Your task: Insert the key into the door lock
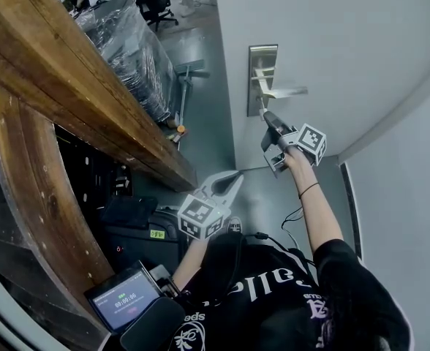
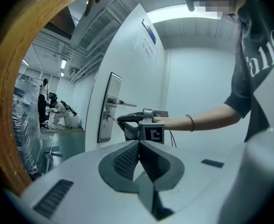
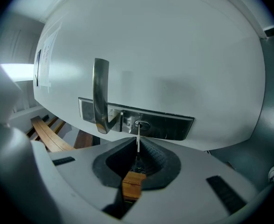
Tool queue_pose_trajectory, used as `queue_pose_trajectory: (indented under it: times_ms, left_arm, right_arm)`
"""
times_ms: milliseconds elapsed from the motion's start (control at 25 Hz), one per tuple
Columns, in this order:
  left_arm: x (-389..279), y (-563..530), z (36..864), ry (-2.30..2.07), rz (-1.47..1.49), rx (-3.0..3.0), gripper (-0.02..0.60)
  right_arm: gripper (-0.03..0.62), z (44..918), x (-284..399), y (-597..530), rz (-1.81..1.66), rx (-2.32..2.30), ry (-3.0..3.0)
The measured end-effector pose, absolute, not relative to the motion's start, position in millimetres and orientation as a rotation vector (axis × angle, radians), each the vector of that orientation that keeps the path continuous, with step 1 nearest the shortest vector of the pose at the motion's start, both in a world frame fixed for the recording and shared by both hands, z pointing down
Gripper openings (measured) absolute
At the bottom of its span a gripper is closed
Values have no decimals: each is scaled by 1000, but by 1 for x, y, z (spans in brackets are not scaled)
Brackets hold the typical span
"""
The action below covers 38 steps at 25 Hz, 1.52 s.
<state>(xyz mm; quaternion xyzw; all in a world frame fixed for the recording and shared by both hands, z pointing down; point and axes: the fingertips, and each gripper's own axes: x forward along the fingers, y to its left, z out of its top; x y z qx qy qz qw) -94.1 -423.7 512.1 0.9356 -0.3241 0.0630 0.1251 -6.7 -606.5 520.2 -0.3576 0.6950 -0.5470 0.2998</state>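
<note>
A white door [image 1: 332,42] carries a metal lock plate [image 1: 262,79] with a lever handle [image 1: 282,91]. In the right gripper view the plate [image 3: 165,127] shows a keyhole [image 3: 140,124] beside the handle [image 3: 100,94]. My right gripper [image 3: 138,146] is shut on a thin silver key [image 3: 138,143], and the key's tip touches the keyhole. In the head view my right gripper [image 1: 268,119] is up at the plate. My left gripper [image 1: 233,179] hangs low, away from the door, shut and holding nothing [image 2: 138,146].
A wooden desk edge [image 1: 76,79] runs along the left. A wrapped pallet [image 1: 127,42] stands behind it on the grey floor. A phone with a timer [image 1: 126,298] is at the lower left. A cable [image 1: 292,218] trails beneath the right arm.
</note>
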Motion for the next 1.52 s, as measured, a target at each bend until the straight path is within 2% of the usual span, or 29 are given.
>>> queue_pose_trajectory:
  times_ms: [960,1520]
  left_arm:
    - [-103,-428,514,-970,158,2689,5]
    - [-68,-392,502,-996,89,2642,5]
  right_arm:
    - [37,520,0,-646,-1415,-1043,1754]
    - [35,491,30,-496,-1230,-1121,2185]
